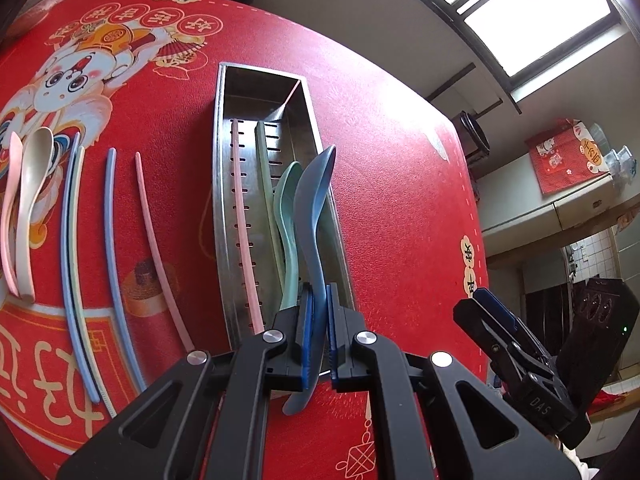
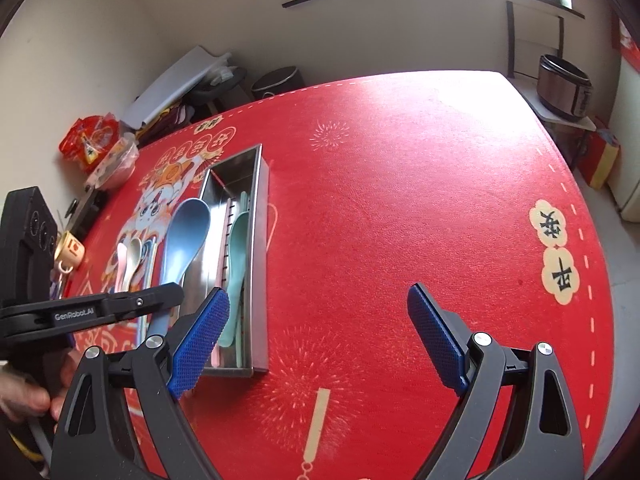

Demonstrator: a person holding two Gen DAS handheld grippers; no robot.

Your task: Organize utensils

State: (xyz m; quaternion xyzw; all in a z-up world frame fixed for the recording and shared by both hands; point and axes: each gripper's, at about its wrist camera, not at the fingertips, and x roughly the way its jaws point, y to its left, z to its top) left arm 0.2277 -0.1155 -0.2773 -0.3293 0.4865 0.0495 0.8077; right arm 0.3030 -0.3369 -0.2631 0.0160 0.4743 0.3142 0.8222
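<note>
Clamped in the left gripper (image 1: 316, 320), nearest the left wrist lens, was the blue spoon (image 1: 316, 216), pinched mid-handle between the blue pads, bowl pointing away and hanging over the near right part of the steel tray (image 1: 224, 184). Handle tail stuck out below the jaws toward the camera. Right gripper (image 2: 320, 340) stood wide apart with nothing between its pads, hovering over bare red tablecloth (image 2: 400, 200) right of the tray.

Step in hand, as I judged it: laying the blue spoon into the tray beside the green spoon (image 1: 288, 216). To do it well, keep the spoon lined up with the tray's long axis, lower until the bowl settles next to the green one, avoid knocking the pink chopstick (image 1: 244, 220) and the green chopstick (image 1: 266, 184) already inside, and only then let go.

Left wrist view alone showed what remained out on the cloth left of the tray: pink spoon (image 1: 10, 208), cream spoon (image 1: 32, 200), several loose chopsticks (image 1: 112, 240). Right wrist view alone showed the spoon's bowl face-on, raised clear above the tray's left rim, plus a hand (image 2: 24, 396) on the left tool and clutter at the far left table edge.
</note>
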